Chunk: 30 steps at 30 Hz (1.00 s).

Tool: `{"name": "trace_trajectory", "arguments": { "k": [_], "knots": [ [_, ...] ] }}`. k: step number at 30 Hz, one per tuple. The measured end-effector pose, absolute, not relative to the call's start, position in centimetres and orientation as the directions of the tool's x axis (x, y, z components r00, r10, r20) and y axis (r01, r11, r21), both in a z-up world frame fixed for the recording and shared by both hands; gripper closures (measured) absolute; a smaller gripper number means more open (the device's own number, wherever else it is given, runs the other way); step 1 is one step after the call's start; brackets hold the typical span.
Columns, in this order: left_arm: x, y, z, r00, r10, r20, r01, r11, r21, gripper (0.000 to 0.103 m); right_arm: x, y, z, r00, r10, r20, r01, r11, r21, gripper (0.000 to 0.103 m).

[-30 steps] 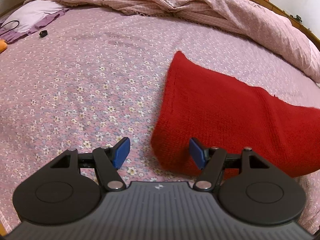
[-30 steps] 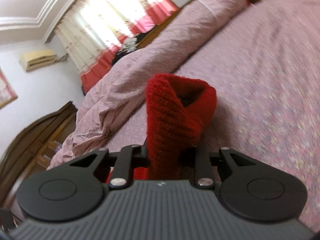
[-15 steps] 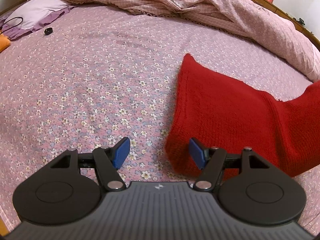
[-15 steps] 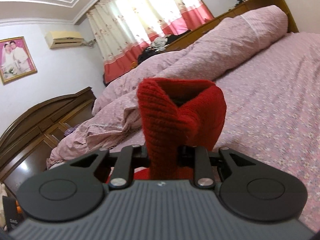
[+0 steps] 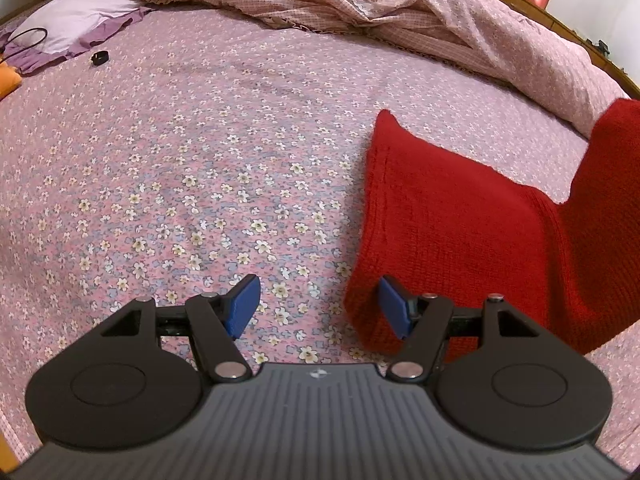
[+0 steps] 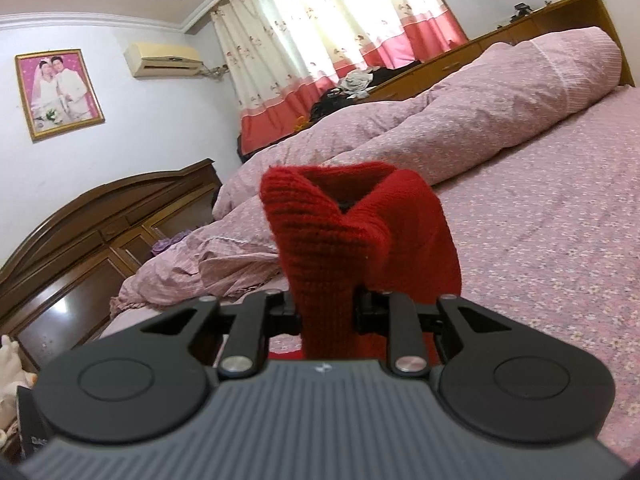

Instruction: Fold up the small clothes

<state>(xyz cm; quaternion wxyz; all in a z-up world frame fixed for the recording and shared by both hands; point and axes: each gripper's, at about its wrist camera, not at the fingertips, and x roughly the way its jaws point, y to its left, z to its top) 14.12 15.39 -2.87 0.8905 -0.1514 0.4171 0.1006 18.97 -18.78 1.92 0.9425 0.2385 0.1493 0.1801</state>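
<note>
A red knitted garment (image 5: 460,232) lies on the floral pink bedsheet (image 5: 200,160), its right end lifted off the bed at the right edge of the left wrist view. My left gripper (image 5: 318,306) is open and empty, low over the sheet, its right blue pad just touching the garment's near left corner. My right gripper (image 6: 328,312) is shut on the garment's lifted end (image 6: 340,240), which stands bunched above the jaws and hides the fingertips.
A rumpled pink quilt (image 5: 380,12) lies along the far side of the bed. A purple pillow (image 5: 76,24), a cable and a small black object (image 5: 100,57) sit at the far left. A wooden headboard (image 6: 100,232) and curtains (image 6: 320,40) show in the right wrist view.
My right gripper has raised the garment's end higher and tilted up toward the room. The left gripper has shifted left, so the garment sits further right in its view.
</note>
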Motion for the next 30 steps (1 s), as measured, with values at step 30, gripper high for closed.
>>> {"name": "trace_trajectory", "arguments": {
  "k": [30],
  "knots": [
    [13.2, 19.6, -4.4, 0.618, 0.081, -0.782, -0.385, 0.898, -0.211, 0.032, 19.6, -5.9, -1.5, 0.716, 0.594, -0.365, -0.474, 0.799, 0.371, 0.079]
  ]
}}
